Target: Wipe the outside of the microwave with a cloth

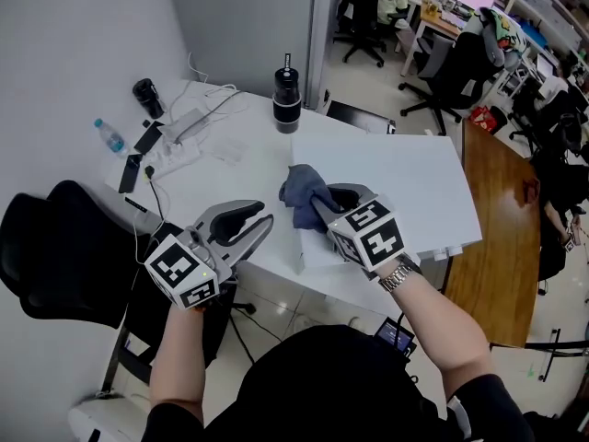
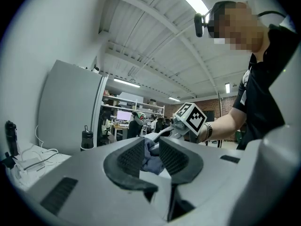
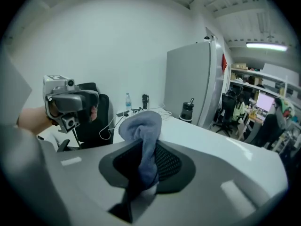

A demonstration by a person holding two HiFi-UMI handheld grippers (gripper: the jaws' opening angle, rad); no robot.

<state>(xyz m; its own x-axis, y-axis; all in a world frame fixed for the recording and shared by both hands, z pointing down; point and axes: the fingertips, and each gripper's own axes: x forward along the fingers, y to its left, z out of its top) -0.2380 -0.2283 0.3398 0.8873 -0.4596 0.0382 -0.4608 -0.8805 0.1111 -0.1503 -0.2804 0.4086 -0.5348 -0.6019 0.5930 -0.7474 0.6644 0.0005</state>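
Note:
My right gripper [image 1: 320, 203] is shut on a blue-grey cloth [image 1: 300, 194], which bunches up beyond its fingertips. The cloth hangs at the near left corner of the white microwave [image 1: 396, 178], seen from above as a broad flat top. In the right gripper view the cloth [image 3: 141, 126] fills the gap between the jaws of that gripper [image 3: 146, 161]. My left gripper [image 1: 263, 219] stands open, level, just left of the cloth and apart from it. In the left gripper view the cloth [image 2: 153, 164] shows beyond the open jaws of the left gripper [image 2: 151, 155], with nothing pressed between the pads.
A black tumbler [image 1: 286, 99] stands on the white table behind the microwave. A water bottle [image 1: 110, 136], a power strip with cables [image 1: 179, 141] and small dark items lie at the table's left. A black chair [image 1: 64, 247] stands at left, a wooden tabletop [image 1: 504, 238] at right.

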